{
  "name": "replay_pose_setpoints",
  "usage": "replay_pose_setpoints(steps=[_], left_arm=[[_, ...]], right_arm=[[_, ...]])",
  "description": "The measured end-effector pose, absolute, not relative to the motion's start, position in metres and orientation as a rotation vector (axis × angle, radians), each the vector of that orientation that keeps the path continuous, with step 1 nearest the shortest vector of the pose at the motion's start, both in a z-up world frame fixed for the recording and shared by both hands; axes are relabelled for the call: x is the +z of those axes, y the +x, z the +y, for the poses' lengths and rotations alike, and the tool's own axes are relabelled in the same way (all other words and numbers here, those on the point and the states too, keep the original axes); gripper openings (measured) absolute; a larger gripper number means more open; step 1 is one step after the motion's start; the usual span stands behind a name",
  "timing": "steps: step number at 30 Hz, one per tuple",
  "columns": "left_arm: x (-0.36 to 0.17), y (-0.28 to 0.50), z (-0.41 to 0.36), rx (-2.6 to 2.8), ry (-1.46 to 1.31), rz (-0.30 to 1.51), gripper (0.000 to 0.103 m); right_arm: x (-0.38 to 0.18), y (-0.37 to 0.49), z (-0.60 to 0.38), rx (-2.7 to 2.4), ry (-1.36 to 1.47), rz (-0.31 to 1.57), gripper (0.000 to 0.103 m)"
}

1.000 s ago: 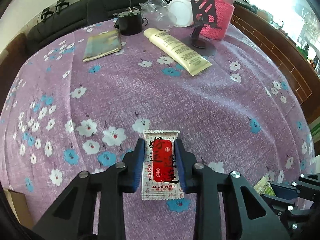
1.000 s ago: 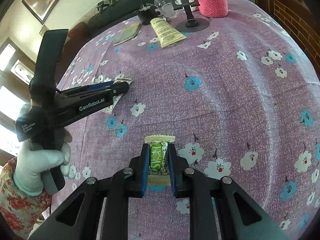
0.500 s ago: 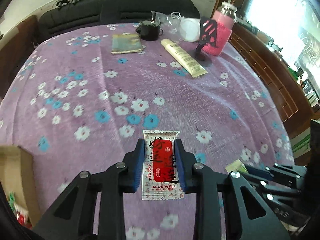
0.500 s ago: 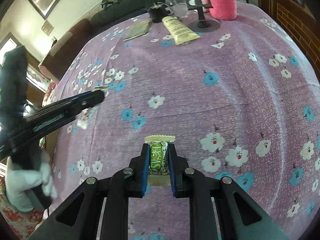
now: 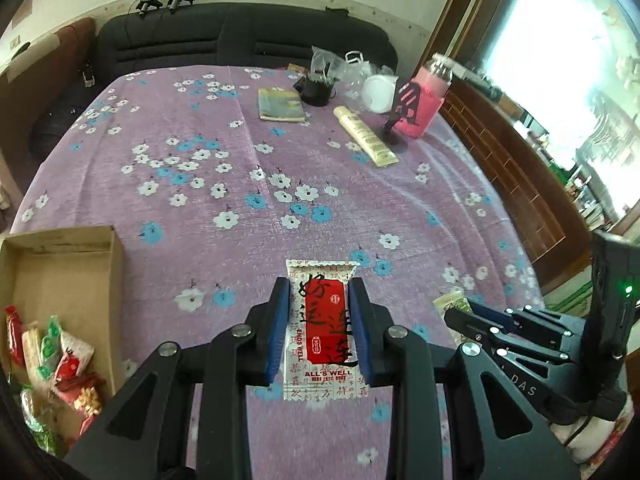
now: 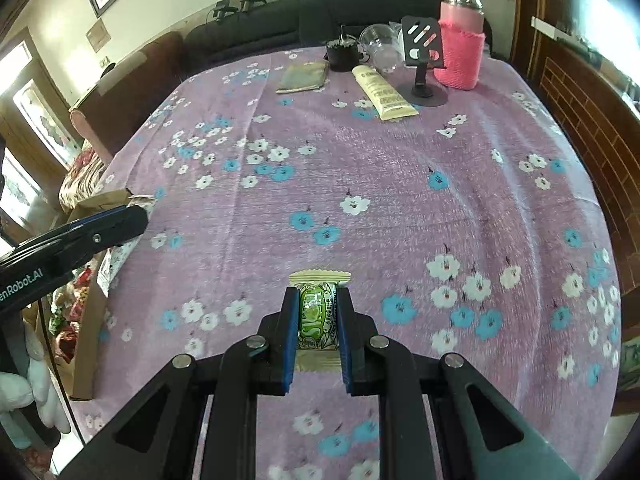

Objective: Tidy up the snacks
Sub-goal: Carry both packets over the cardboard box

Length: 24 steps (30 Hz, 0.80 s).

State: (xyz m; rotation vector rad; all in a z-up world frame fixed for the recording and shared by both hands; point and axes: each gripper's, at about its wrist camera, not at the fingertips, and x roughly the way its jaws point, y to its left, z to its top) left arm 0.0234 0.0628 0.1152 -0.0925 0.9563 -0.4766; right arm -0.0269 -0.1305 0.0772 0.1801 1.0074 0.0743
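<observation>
My left gripper (image 5: 319,284) is shut on a white and red snack packet (image 5: 322,330) and holds it above the purple flowered tablecloth. My right gripper (image 6: 317,292) is shut on a green wrapped candy (image 6: 318,314), also held above the cloth. A cardboard box (image 5: 64,280) with several snack packets in it sits at the near left edge of the table; it also shows in the right wrist view (image 6: 86,344). The right gripper with the candy appears at the lower right of the left wrist view (image 5: 464,312). The left gripper appears at the left of the right wrist view (image 6: 132,220), above the box's far edge.
At the far side stand a cream tube (image 5: 365,136), a booklet (image 5: 280,105), a black pot (image 5: 317,88), a black phone stand (image 5: 400,120), a pink-sleeved bottle (image 5: 428,100) and clear plastic cups (image 6: 380,46). A dark sofa (image 5: 240,44) lies behind the table.
Both grippers have pulled back and up from the cloth with their snacks held. The left one has swung left, and the cardboard box has come into view.
</observation>
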Motion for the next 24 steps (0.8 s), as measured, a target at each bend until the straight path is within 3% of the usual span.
replay_pose_setpoints(steps=[12,24], left_arm=[[0.141,0.002,0.092,-0.604,-0.096,0.912,0.031],[0.153,-0.010,0.180,-0.487,-0.148,0.873,0.031]], right_arm=[[0.102,-0.078,-0.108,-0.044,0.227,0.956,0.016],[0.101,-0.044,-0.037,0.086,0.210,0.977,0.016]])
